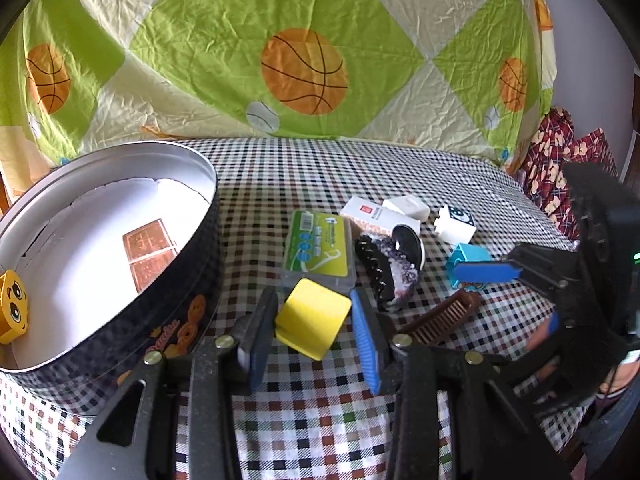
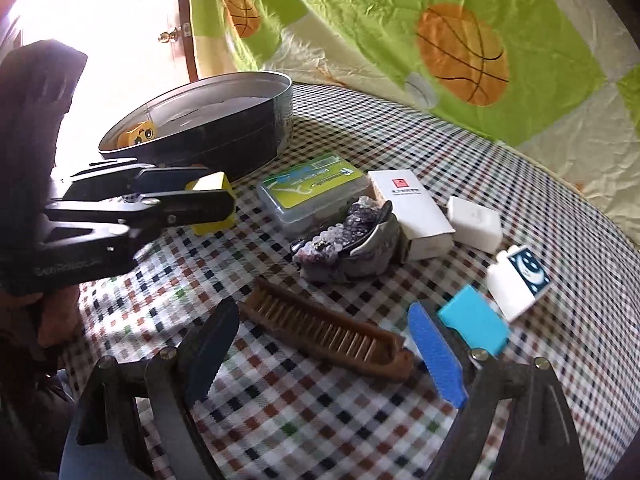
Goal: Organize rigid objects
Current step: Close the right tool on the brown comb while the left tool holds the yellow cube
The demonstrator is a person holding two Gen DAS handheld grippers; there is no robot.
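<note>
A home: checkered tablecloth [image 1: 304, 408], basketball-print sheet [image 1: 280, 40] hung behind, a wooden door [image 2: 186, 20]

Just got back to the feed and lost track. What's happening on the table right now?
The left claw is shut on a yellow block, held above the checked tablecloth beside the round tin, where a yellow face block already lies. The right claw is open over the brown comb. The other small items remain on the cloth.

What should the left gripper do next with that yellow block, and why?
Probably carry it left over the tin's rim and let go. The left gripper is shut on the yellow block, clear of the cloth, and the tin already holds a yellow face block with bare floor beside it.
</note>
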